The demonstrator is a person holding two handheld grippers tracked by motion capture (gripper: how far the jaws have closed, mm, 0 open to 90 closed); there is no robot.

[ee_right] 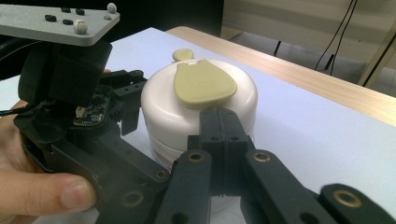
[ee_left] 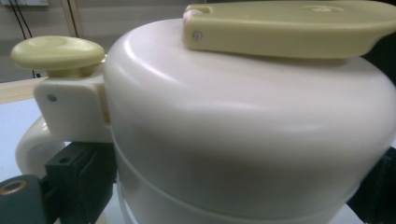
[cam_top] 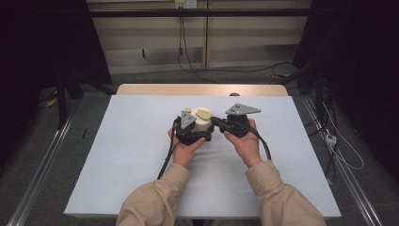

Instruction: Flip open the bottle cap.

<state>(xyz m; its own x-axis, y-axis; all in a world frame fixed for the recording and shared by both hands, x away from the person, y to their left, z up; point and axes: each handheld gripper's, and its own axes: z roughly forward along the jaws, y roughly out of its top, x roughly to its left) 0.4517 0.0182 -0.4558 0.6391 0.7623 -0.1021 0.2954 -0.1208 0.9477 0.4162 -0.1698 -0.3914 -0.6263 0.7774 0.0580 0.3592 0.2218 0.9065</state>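
A white pot (cam_top: 202, 123) stands mid-table, with a pale yellow lid flap (cam_top: 203, 113) on top and a round yellow button (cam_top: 188, 110) above its handle (ee_left: 32, 140). My left gripper (cam_top: 197, 134) has one jaw on each side of the pot's body (ee_left: 243, 140), the left jaw just under the handle, so it is shut on the pot. My right gripper (ee_right: 224, 122) comes in from the right. Its jaws are shut together with nothing between them, and their tips touch the pot's side (ee_right: 196, 126) just below the tip of the lid flap (ee_right: 203, 84).
A white sheet (cam_top: 141, 155) covers the table, and a strip of bare wood (cam_top: 202, 89) shows at the far edge. Dark stands and cables lie on the floor around the table. Both hands rest on the sheet behind the grippers.
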